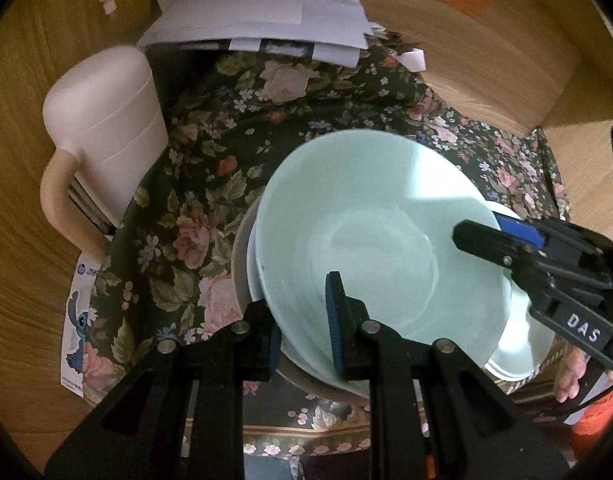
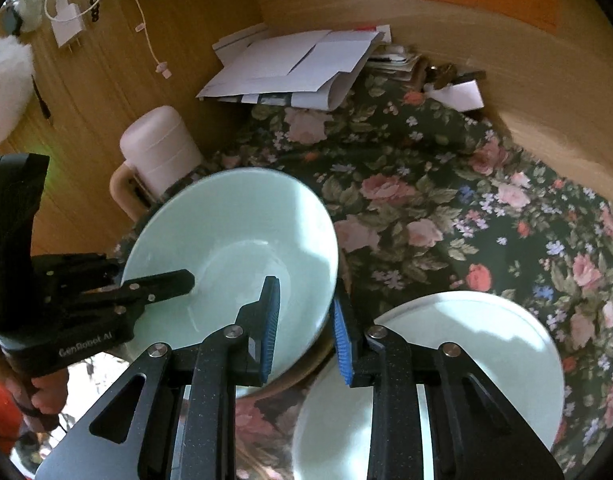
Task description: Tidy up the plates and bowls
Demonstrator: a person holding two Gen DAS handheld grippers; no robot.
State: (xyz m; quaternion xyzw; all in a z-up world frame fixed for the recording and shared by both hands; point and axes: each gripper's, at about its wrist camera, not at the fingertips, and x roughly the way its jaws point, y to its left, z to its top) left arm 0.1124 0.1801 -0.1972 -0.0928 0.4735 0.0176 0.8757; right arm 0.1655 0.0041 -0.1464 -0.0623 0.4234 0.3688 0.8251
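Between the fingers of the left gripper [image 1: 304,320], the near rim of a pale green bowl [image 1: 370,232] was straddled, one pad inside, one outside; whether it was actually clamped couldn't be told. At the opp. rim the right gripper [image 2: 304,328] was likewise set astride the wall, pads w/ gaps either side, so not clenched. Just right of that claw a white plate [image 2: 486,344] was seen on the floral cloth [image 2: 426,184].

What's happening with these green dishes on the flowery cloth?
A person holds a gripping tool in each hand. Both the left tool and the right tool straddle opposite sides of the rim of a pale green bowl. A matching plate lies beside it on the floral tablecloth.
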